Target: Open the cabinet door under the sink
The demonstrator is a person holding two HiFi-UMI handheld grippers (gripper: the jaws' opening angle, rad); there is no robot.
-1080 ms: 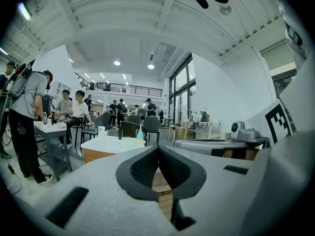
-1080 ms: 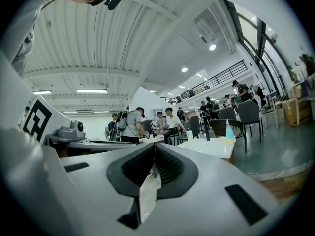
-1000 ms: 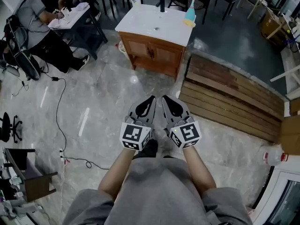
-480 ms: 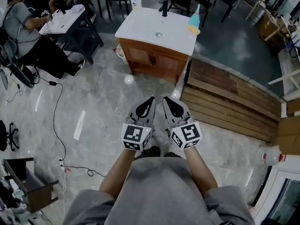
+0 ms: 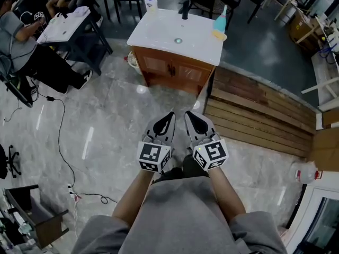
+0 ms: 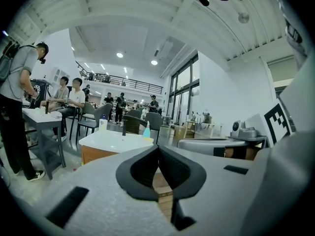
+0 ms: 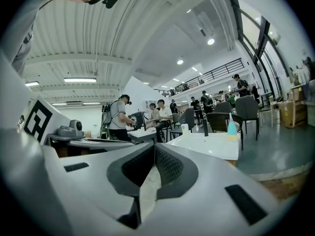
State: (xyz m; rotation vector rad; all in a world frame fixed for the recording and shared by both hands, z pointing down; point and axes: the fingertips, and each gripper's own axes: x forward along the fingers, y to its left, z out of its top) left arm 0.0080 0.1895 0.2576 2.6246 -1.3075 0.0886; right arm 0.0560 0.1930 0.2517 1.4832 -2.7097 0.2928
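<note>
The sink cabinet point(image 5: 172, 70) is brown wood with two doors and a white top point(image 5: 159, 33); it stands at the top middle of the head view, doors closed. My left gripper point(image 5: 170, 114) and right gripper point(image 5: 187, 114) are side by side in front of my body, well short of the cabinet, both pointing at it. Both are shut with nothing between the jaws. In the left gripper view, beyond the left gripper point(image 6: 158, 147), the cabinet point(image 6: 96, 153) shows at the lower left. In the right gripper view the white top point(image 7: 209, 144) lies past the right gripper point(image 7: 154, 144).
A black tap point(image 5: 184, 7), a white bottle point(image 5: 150, 3) and a blue bottle point(image 5: 218, 20) stand on the sink top. Dark wooden planks point(image 5: 259, 112) lie right of the cabinet. People sit at a table point(image 5: 66, 25) at the far left. A cable point(image 5: 61, 134) runs over the marble floor.
The cabinet has slid lower and closer in the head view as I walk towards it. Both grippers stay together, shut, in the same place before my body.
</note>
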